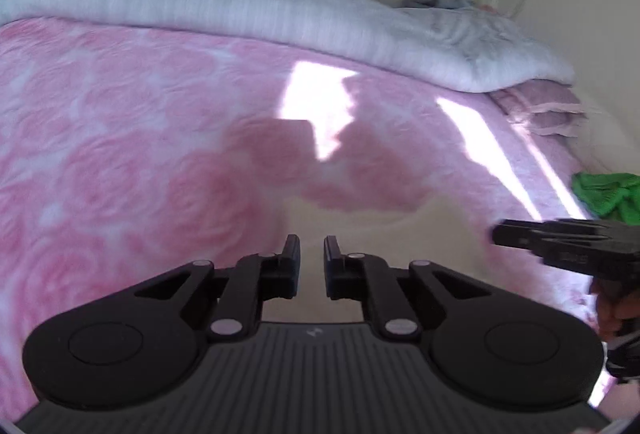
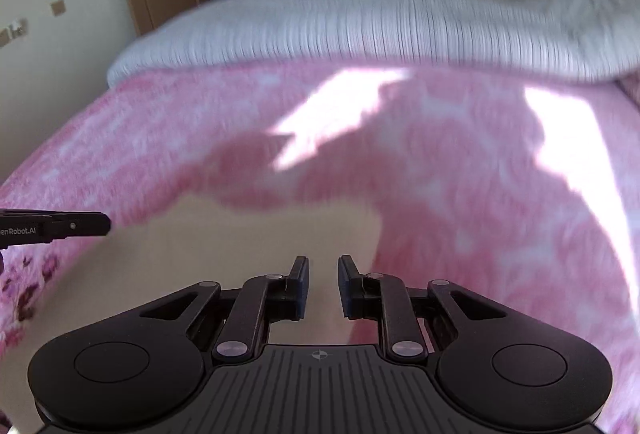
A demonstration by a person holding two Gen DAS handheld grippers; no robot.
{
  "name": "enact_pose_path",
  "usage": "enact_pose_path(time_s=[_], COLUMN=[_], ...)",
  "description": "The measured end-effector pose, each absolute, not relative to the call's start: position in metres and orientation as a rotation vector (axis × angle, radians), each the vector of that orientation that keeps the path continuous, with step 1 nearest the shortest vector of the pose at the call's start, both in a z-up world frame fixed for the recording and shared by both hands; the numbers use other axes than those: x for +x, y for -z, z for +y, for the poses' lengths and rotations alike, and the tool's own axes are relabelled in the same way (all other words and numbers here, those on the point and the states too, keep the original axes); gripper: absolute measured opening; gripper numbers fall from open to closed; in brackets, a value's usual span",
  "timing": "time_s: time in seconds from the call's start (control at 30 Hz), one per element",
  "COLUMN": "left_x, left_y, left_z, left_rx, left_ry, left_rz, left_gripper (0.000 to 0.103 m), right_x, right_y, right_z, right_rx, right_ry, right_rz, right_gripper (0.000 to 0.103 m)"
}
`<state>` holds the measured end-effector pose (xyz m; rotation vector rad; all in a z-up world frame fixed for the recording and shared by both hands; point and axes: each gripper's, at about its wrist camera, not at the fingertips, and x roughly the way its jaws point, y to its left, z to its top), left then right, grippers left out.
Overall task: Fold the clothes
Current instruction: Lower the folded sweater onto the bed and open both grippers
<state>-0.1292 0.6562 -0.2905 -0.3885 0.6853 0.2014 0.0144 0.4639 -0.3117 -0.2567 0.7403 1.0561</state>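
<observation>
Left gripper (image 1: 311, 252) and right gripper (image 2: 323, 272) are hovering side by side over the cream garment (image 1: 360, 234), jaws nearly closed, gripping nothing visible. Garment is lying on the pink blanket (image 1: 120, 138), near edge. Folds done: can't tell. Green cloth (image 1: 608, 194) is waiting beyond.

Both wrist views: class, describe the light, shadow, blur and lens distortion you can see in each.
Left wrist view: sunlight patches blown out white on the pink blanket, a dark shadow beside them, mild blur, edges bowed by the fisheye. Right wrist view: the same glare and shadow, heavier motion smear on the grey quilt, while the right tool stays sharp.
</observation>
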Motion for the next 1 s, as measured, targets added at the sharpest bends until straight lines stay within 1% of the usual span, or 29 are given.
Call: enact_pose_path(time_s=[0.07, 0.13, 0.2, 0.33, 0.37, 0.43, 0.6, 0.7, 0.83, 0.9, 0.97, 1.0], left_x=[-0.108, -0.088, -0.079, -0.082, -0.084, -0.096, -0.161, -0.204, -0.248, -0.258, -0.256, -0.257], left_y=[0.295, 0.312, 0.33, 0.34, 0.34, 0.328, 0.286, 0.272, 0.275, 0.283, 0.302, 0.311], left_z=[0.648, 0.644, 0.643, 0.656, 0.659, 0.663, 0.661, 0.641, 0.601, 0.585, 0.578, 0.577], left_rx=[-0.356, -0.316, -0.284, -0.345, -0.361, -0.377, -0.442, -0.461, -0.467, -0.441, -0.417, -0.414], left_ry=[-0.157, -0.153, -0.163, -0.163, -0.156, -0.188, -0.237, -0.218, -0.217, -0.242, -0.282, -0.292], left_rz=[0.71, 0.752, 0.766, 0.748, 0.742, 0.719, 0.644, 0.613, 0.576, 0.605, 0.678, 0.683], left_gripper=[0.009, 0.009, 0.006, 0.003, 0.003, 0.003, 0.003, 0.003, 0.004, 0.004, 0.003, 0.004], right_x=[0.014, 0.011, 0.01, 0.033, 0.037, 0.035, 0.006, -0.026, -0.082, -0.108, -0.126, -0.133], right_y=[0.313, 0.323, 0.338, 0.368, 0.368, 0.361, 0.314, 0.3, 0.294, 0.299, 0.308, 0.313], right_z=[0.476, 0.494, 0.51, 0.512, 0.507, 0.495, 0.444, 0.412, 0.381, 0.37, 0.364, 0.363], right_rx=[-0.279, -0.341, -0.42, -0.315, -0.286, -0.265, -0.174, -0.115, -0.102, -0.103, -0.117, -0.125], right_ry=[-1.097, -1.13, -1.129, -1.103, -1.105, -1.084, -1.035, -1.045, -1.036, -1.025, -0.993, -0.973], right_rz=[0.714, 0.686, 0.655, 0.766, 0.782, 0.79, 0.764, 0.769, 0.794, 0.814, 0.83, 0.821], right_gripper=[0.02, 0.02, 0.02, 0.02, 0.02, 0.02, 0.02, 0.02, 0.02, 0.02, 0.02, 0.02])
